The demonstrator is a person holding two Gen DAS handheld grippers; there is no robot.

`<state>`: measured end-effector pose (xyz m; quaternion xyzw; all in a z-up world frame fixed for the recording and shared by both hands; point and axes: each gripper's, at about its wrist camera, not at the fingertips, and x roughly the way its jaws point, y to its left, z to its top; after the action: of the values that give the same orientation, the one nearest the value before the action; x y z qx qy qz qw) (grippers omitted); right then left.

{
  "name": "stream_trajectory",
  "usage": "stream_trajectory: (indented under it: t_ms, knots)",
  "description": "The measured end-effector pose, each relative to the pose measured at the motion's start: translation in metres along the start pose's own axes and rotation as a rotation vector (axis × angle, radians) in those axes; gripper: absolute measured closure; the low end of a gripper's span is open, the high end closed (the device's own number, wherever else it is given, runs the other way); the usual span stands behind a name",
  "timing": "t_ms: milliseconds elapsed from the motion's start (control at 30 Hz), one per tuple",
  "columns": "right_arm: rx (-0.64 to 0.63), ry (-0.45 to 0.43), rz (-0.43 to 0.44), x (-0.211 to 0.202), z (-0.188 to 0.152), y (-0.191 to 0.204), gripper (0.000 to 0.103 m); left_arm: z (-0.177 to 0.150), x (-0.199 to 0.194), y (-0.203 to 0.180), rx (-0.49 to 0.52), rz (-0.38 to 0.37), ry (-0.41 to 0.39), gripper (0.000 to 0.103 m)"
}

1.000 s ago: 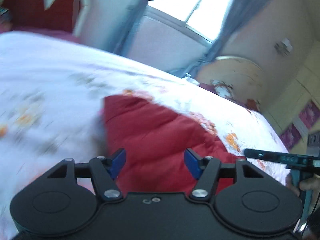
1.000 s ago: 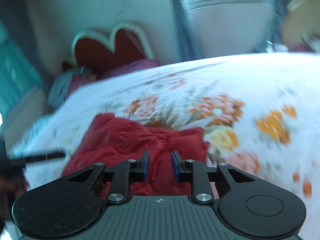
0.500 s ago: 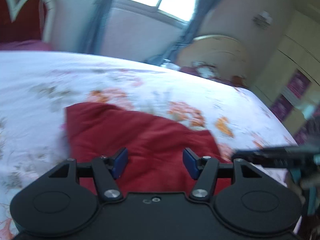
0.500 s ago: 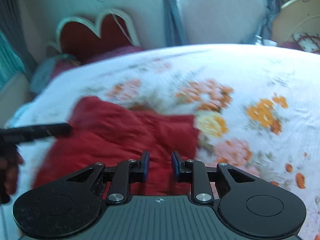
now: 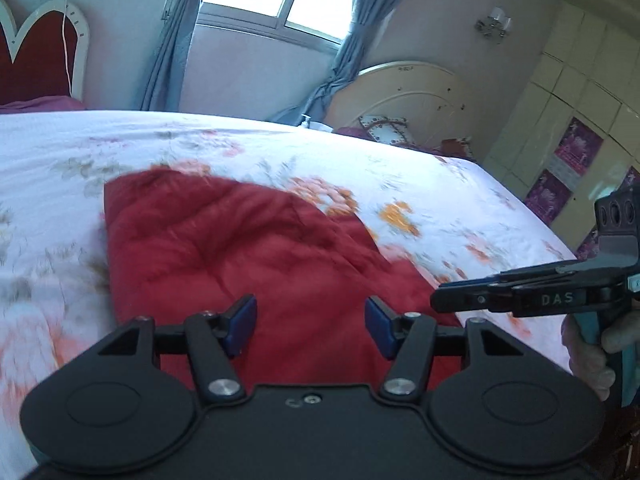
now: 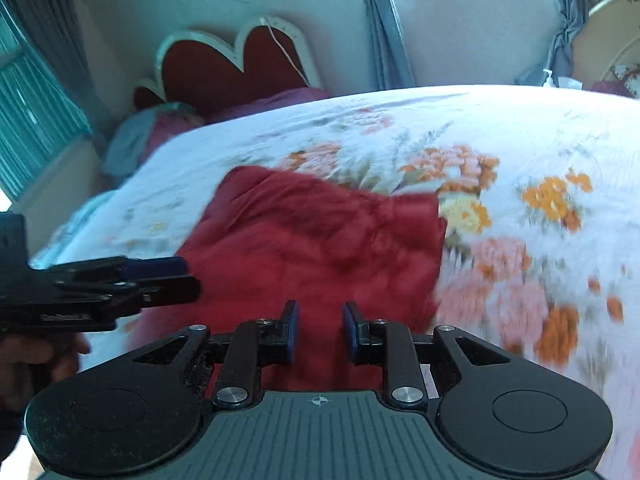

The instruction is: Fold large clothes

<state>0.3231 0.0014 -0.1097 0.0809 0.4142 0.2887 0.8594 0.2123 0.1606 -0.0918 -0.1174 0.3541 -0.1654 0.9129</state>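
Observation:
A red quilted garment lies folded in a rough rectangle on the floral bedspread. My left gripper hovers over its near edge, open, with only cloth seen beyond the blue pads. In the right wrist view the same garment lies ahead. There my right gripper hangs above its near edge with a narrow gap between the pads and nothing pinched. Each gripper shows in the other's view: the right gripper at the garment's right side, the left gripper at its left side.
A red heart-shaped headboard and pillows stand at the bed's far left. Behind the bed are a window with grey curtains and a round cream headboard. A wardrobe stands at the right. A hand grips the right handle.
Both grippers have swung sideways over the bed and drawn closer together, each reaching further into the other's view. The left view has levelled out. Neither jaw gap has changed and the garment lies as before.

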Motion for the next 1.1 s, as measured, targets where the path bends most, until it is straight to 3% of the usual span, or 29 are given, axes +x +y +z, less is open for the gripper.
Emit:
stream_trajectory:
  t_ms: [133, 167, 300, 500, 567, 700, 800, 967, 1100]
  knots:
    - [-0.013, 0.062, 0.028, 0.001, -0.039, 0.011, 0.078, -0.034, 0.001, -0.027, 0.196, 0.206, 0.052, 0.043]
    - [-0.021, 0.069, 0.021, 0.008, -0.048, 0.011, 0.078, -0.039, 0.002, -0.029, 0.198, 0.228, 0.054, 0.043]
    - [0.042, 0.053, 0.030, 0.011, -0.060, 0.004, 0.078, -0.043, -0.006, -0.031, 0.132, 0.233, 0.032, 0.046]
    - [-0.026, -0.059, 0.066, -0.050, -0.065, 0.025, 0.078, -0.063, -0.049, -0.046, 0.027, 0.176, -0.041, 0.046]
    - [-0.065, -0.044, 0.073, -0.049, -0.071, 0.032, 0.078, -0.077, -0.049, -0.048, 0.002, 0.187, -0.041, 0.046]
    - [-0.115, 0.057, 0.000, -0.018, -0.087, 0.035, 0.078, -0.091, -0.043, -0.052, -0.017, 0.216, -0.046, 0.046]
    - [-0.100, 0.066, -0.002, -0.011, -0.092, 0.031, 0.078, -0.094, -0.039, -0.060, 0.043, 0.262, -0.028, 0.046]
    - [-0.116, 0.080, -0.001, -0.015, -0.088, 0.032, 0.078, -0.097, -0.042, -0.061, 0.028, 0.273, -0.030, 0.046]
    - [-0.099, -0.070, 0.002, -0.040, -0.075, 0.031, 0.078, -0.089, -0.056, -0.062, 0.006, 0.269, -0.058, 0.048]
